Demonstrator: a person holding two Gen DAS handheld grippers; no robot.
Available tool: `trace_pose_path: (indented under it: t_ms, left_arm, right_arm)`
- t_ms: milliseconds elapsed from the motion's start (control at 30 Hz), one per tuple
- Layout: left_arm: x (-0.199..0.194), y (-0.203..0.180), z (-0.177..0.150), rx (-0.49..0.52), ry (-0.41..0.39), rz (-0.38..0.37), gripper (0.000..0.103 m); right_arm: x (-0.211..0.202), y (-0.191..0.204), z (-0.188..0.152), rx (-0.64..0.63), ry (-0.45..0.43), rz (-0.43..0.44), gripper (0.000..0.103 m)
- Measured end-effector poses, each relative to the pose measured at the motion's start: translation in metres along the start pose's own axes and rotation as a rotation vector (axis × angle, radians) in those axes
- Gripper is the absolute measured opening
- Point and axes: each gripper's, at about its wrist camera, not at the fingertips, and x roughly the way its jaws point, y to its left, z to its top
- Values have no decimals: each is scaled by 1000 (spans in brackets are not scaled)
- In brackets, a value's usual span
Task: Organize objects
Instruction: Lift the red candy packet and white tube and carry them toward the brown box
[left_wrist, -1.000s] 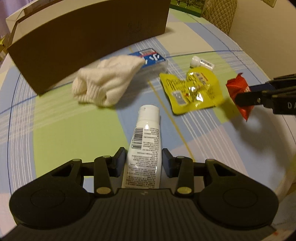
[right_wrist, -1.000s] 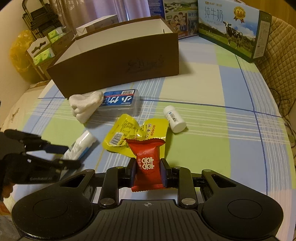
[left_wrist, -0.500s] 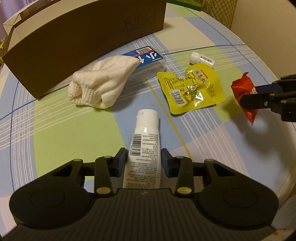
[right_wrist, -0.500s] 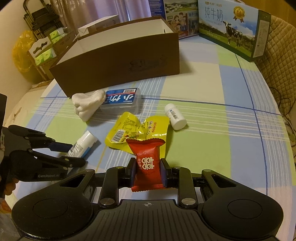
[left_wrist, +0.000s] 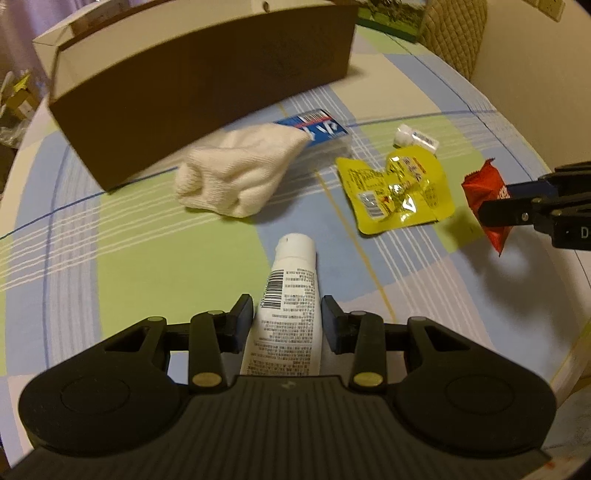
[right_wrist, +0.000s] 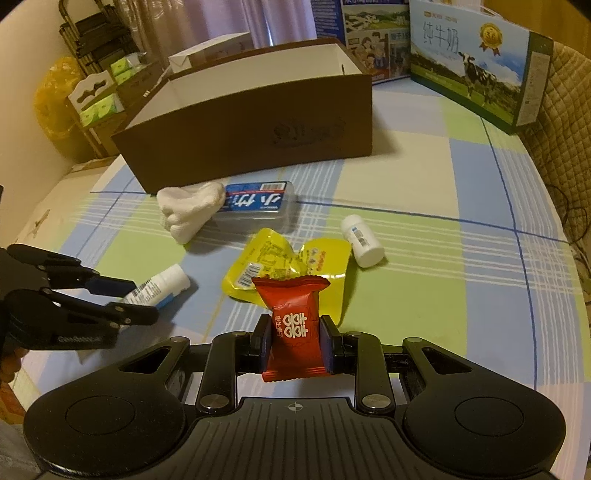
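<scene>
1. Milk cartons (right_wrist: 476, 62), two of them, stand behind the brown box (right_wrist: 258, 140) only in the right wrist view, which also looks down into the box's white inside; the left wrist view shows just its dark front wall (left_wrist: 207, 77).
2. Counted on the checked tablecloth (right_wrist: 443, 295): one white sock (left_wrist: 236, 173), one blue-labelled case (right_wrist: 258, 206) under its toe, one yellow pouch (left_wrist: 399, 188), one small white bottle (right_wrist: 362, 240).
3. One white tube (left_wrist: 288, 306) with a barcode and small print sits between the fingers of the left gripper (left_wrist: 288, 314); the pads look close against its sides, though firm contact cannot be told. It points toward the sock.
4. One red candy packet (right_wrist: 293, 328), white characters on its front, is pinched upright by the right gripper (right_wrist: 293, 343), just in front of the yellow pouch.
</scene>
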Motion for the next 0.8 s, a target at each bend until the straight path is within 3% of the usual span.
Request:
trace_pose_path:
  t_ms: [433, 800]
  left_arm:
    - [16, 13, -10, -46, 71, -5, 35]
    - [21, 4, 0, -5, 54, 11, 32]
  right_arm:
    - [6, 11, 7, -36, 7, 36, 24]
    - [4, 4, 4, -14, 10, 23, 24]
